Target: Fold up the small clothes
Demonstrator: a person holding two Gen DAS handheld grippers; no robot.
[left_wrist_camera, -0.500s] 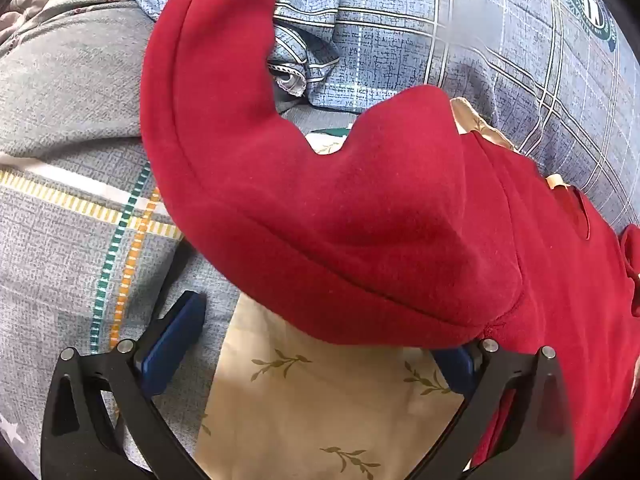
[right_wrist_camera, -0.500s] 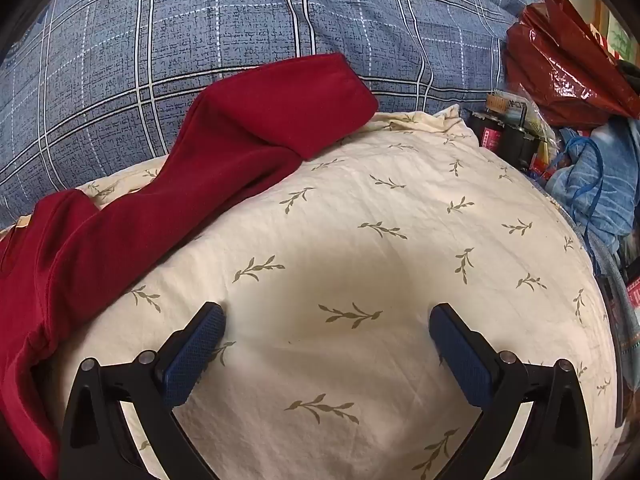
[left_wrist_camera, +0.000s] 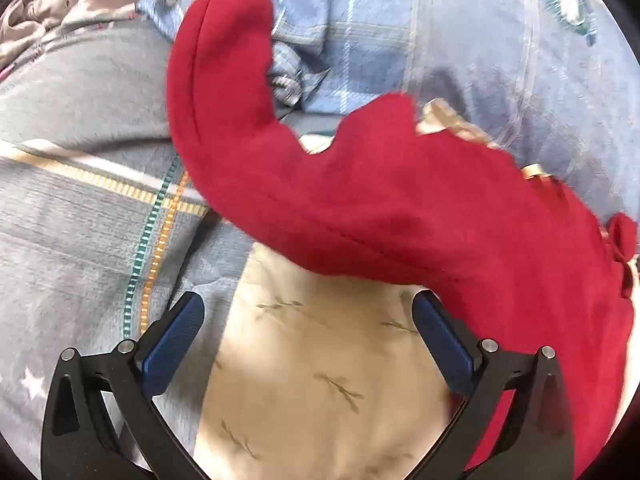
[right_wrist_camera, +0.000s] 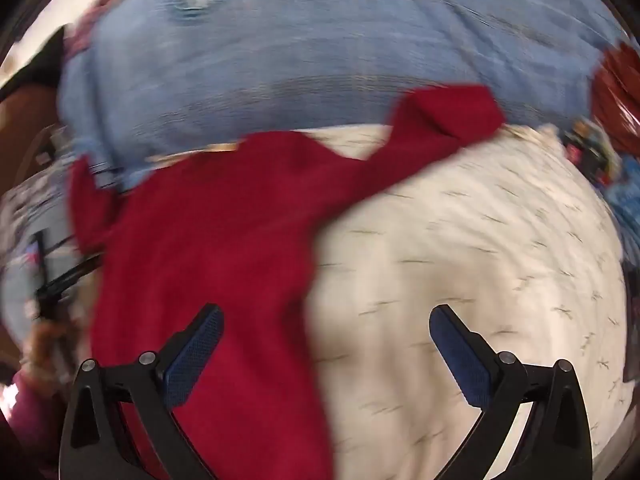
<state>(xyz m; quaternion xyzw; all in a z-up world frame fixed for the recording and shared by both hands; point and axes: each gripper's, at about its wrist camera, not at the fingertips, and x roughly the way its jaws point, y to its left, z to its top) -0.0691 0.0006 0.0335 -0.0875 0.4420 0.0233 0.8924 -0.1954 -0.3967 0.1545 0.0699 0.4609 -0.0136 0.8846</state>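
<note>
- Left wrist view: a blue plaid blanket point(left_wrist_camera: 460, 40) fills the far side, and a grey quilt point(left_wrist_camera: 80, 220) with a yellow and teal stripe covers the left.
- A cream sheet point(left_wrist_camera: 320, 380) printed with small leaf sprigs lies in the near middle, between the quilt and the red cloth.
- The red garment point(left_wrist_camera: 380, 208) lies spread across that sheet. One sleeve point(left_wrist_camera: 216, 80) curves up and away to the far left onto the quilt and blanket, while the body runs off to the near right.
- The left hand-held gripper point(left_wrist_camera: 308, 334) is released, its blue pads wide apart and holding nothing. Its right finger sits just beside the near edge of the red garment; whether they touch cannot be told.
- Right wrist view, heavily blurred: the cream sheet point(right_wrist_camera: 480, 280) takes up the right half, with the blue blanket point(right_wrist_camera: 320, 40) beyond it.
- The red garment point(right_wrist_camera: 220, 260) covers the left half here, and its other sleeve point(right_wrist_camera: 440, 120) reaches to the far right, ending near the blanket's edge.
- The right hand-held gripper point(right_wrist_camera: 326, 344) is also released and empty. Its left finger is over the red cloth and its right finger is over the bare sheet.
- A shiny red bag point(right_wrist_camera: 616, 96) shows at the far right edge.
</note>
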